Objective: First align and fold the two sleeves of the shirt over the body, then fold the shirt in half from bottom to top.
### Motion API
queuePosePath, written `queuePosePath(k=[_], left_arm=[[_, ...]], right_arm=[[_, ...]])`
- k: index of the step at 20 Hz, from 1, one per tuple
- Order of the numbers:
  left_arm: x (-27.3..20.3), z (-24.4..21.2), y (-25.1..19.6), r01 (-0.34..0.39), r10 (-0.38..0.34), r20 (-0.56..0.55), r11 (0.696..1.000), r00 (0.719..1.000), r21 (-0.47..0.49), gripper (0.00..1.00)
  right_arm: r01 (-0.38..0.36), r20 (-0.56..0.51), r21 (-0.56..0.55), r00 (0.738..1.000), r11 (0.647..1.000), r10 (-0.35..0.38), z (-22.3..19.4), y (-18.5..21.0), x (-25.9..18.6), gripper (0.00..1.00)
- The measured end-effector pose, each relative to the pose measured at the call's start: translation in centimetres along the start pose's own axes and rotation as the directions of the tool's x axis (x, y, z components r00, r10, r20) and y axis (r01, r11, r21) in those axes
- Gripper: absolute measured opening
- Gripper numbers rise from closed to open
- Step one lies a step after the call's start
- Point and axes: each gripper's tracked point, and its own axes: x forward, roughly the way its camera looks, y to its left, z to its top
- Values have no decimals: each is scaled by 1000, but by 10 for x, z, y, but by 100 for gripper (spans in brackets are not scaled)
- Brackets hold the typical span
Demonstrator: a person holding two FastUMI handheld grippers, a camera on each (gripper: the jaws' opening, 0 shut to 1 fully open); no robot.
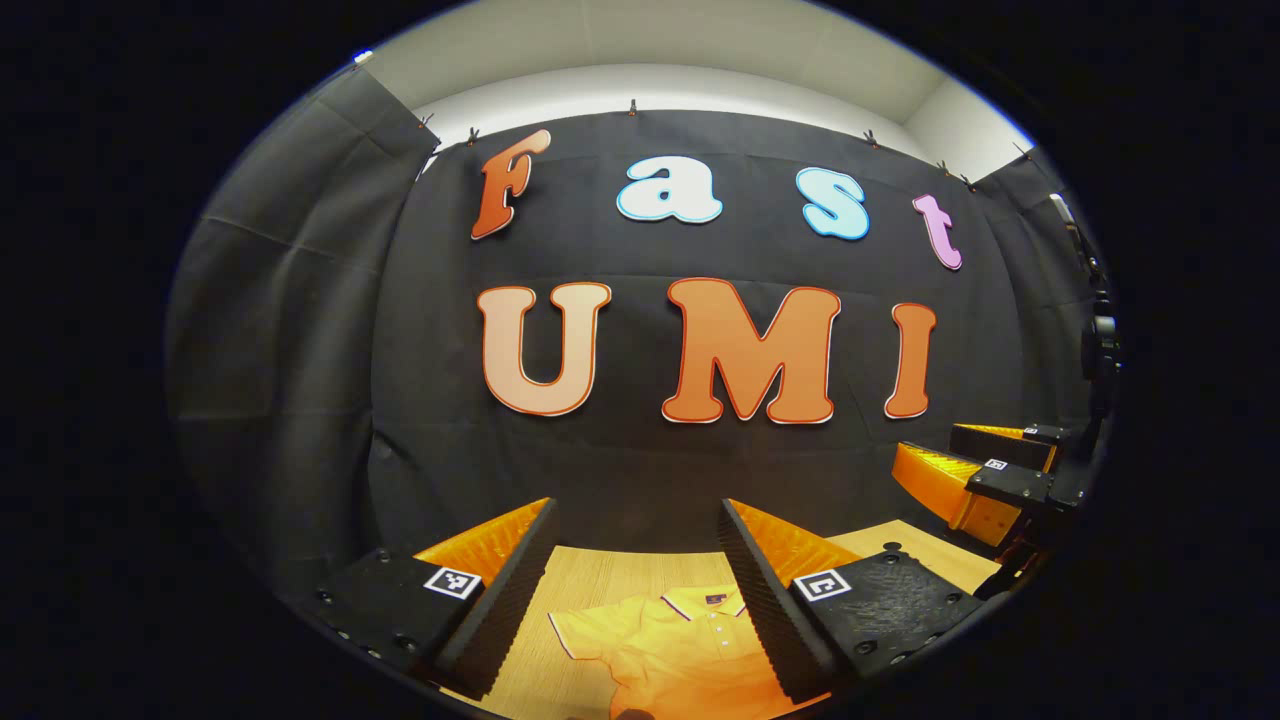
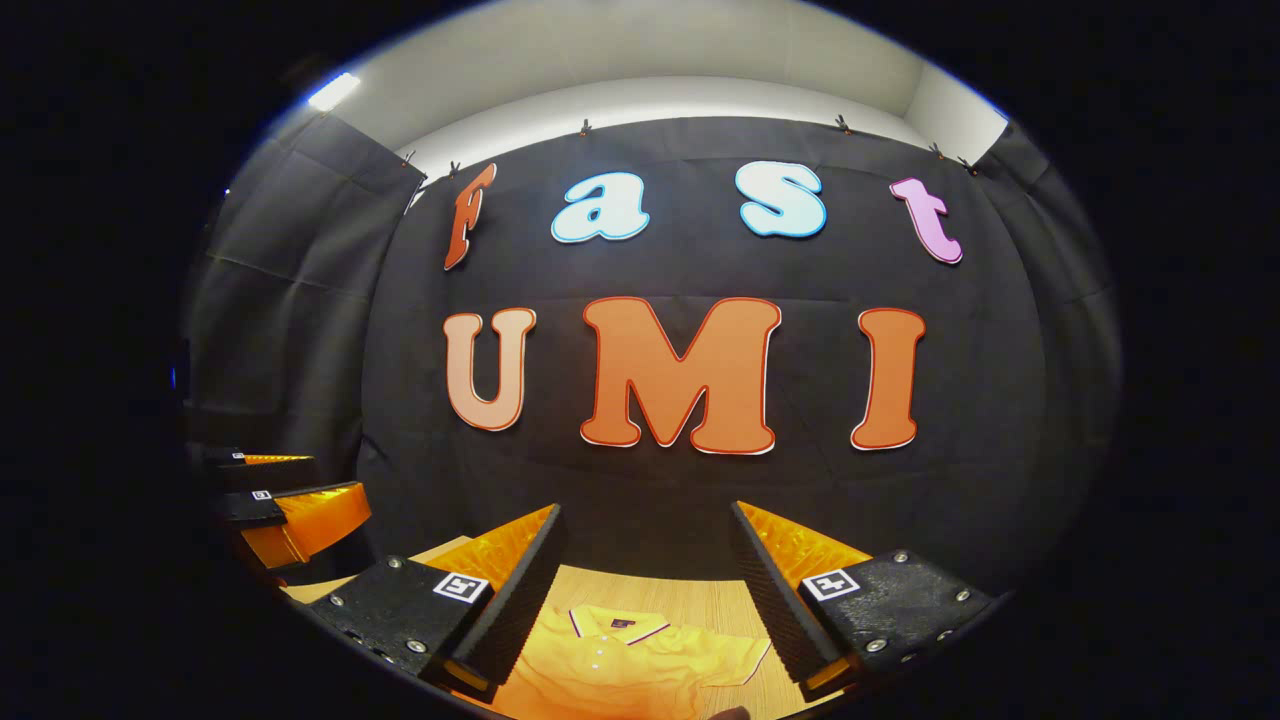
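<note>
In the left gripper view, your left claw (image 1: 637, 585) is spread wide with nothing between its fingers, held up above the tabletop (image 1: 620, 575). Through the gap you look down on the shirt (image 1: 680, 650), lying flat on the pale wooden surface. It is a bright yellow polo: the collar (image 1: 705, 603) has a thin dark and white stripe along its edge, a short row of small buttons runs down from it, and a dark tag shows inside the neck. The collar end points to the far side, toward the black cloth wall (image 1: 640, 470). One short sleeve (image 1: 585, 632) sticks out to the left, spread flat with a light trim along its hem; the other side is hidden behind the right-hand finger. Far off at the right edge your right claw (image 1: 985, 470) shows, its fingers standing apart and empty, also above the tabletop.

In the right gripper view, your right claw (image 2: 645, 590) is likewise wide open and grips nothing. Below it the same yellow shirt (image 2: 620, 670) lies on the tabletop (image 2: 690, 600), collar (image 2: 615, 622) to the far side, buttons running down the front. Here a short sleeve (image 2: 735, 660) reaches out to the right, lying flat with a few soft wrinkles near the shoulder. The shirt's left side runs under the left-hand finger. At the left edge your left claw (image 2: 285, 490) shows farther off, its fingers parted and empty.
</note>
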Motion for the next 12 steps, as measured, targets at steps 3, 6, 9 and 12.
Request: queuePosePath(k=[3, 6, 9, 12], left_arm=[[-1, -6, 1, 10, -9, -8, 1000, 1000, 18, 98], [-6, -1, 6, 16, -17, 8, 999, 1000, 37, 98], [-13, 0, 14, 30, -31, 23, 998, 999, 54, 95], [-18, -1, 18, 57, -59, 23, 996, 998, 72, 98]], right_arm=[[15, -21, -15, 1000, 1000, -16, -7, -4, 1, 98], [49, -49, -20, 998, 999, -50, -16, -12, 3, 100], [104, -71, -51, 992, 993, -108, -25, -25, 4, 98], [144, -105, -62, 983, 988, -150, -37, -34, 3, 98]])
